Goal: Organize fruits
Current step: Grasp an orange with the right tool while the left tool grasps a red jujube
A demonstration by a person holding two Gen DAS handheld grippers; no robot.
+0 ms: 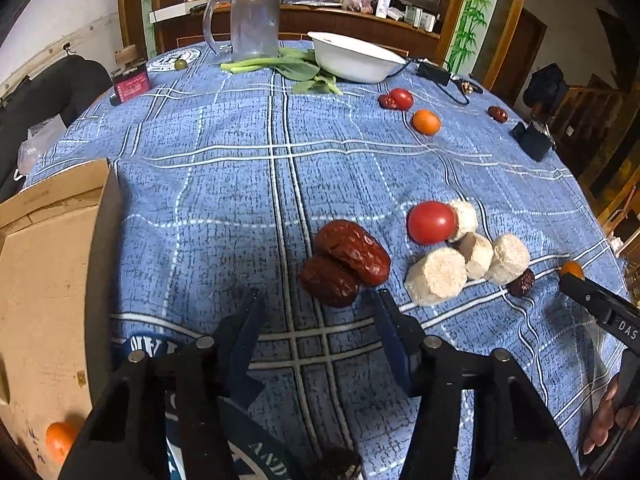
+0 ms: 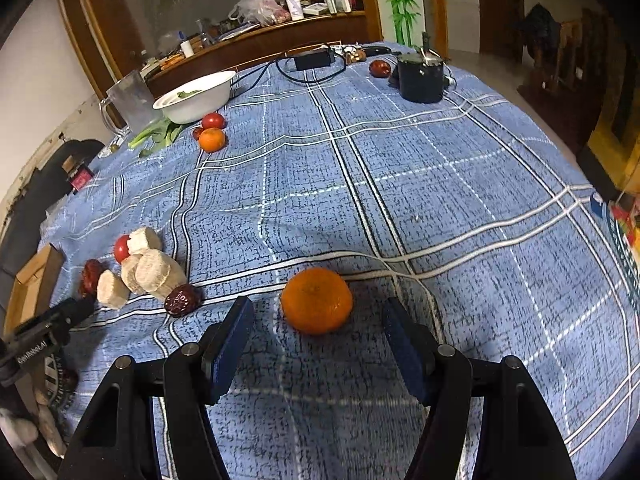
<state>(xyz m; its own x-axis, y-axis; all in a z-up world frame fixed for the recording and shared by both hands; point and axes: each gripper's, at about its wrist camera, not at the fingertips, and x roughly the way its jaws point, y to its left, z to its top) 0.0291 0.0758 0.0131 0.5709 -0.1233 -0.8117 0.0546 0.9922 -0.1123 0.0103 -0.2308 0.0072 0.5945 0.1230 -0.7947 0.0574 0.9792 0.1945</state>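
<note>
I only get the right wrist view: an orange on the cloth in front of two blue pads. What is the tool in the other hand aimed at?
Observer: The left gripper faces two red dates lying pressed together right at its tips.
Visitor: Has it caught them?
Observer: No. Its jaws stand open and are not clamped on either date.
Visitor: And that bit of cardboard at my left edge?
Observer: It is an open cardboard box, and a small orange seems to lie inside it.
</note>
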